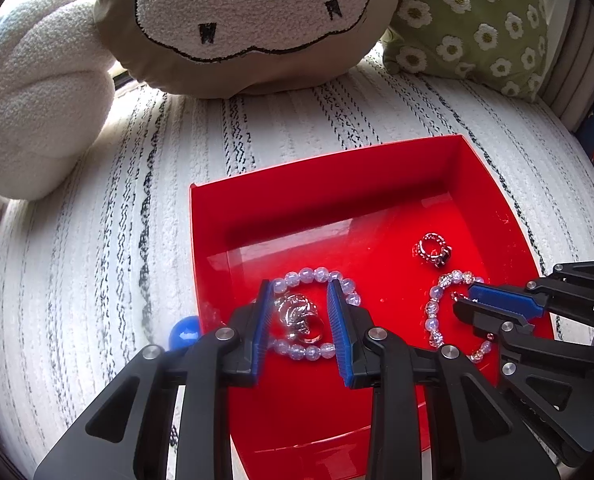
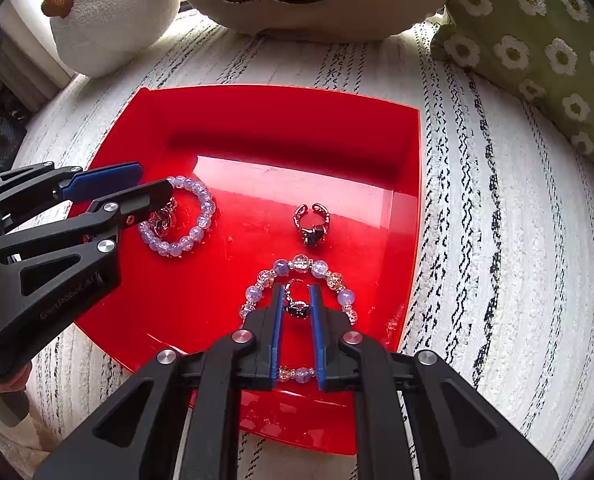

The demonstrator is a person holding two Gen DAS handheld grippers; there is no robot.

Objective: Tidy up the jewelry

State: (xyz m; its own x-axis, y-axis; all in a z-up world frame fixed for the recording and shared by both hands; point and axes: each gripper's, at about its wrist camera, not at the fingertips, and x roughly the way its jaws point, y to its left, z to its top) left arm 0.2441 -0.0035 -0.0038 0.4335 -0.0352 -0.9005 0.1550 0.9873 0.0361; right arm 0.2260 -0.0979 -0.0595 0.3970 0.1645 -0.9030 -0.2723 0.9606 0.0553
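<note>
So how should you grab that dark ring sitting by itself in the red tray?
Take the dark ring by its open band, coming straight down from above with one finger on each side. It lies apart from both bracelets on the red tray, with its band toward the far wall and its dark stone toward the camera, so the band's sides look free.

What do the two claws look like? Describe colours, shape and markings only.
Both match: the left claw and right claw have matte black angular frames with triangular cut-outs, round silver bolt heads, and flat fingers faced with ribbed blue pads. Faint grey lettering marks the left one's side. No cables visible.
</note>
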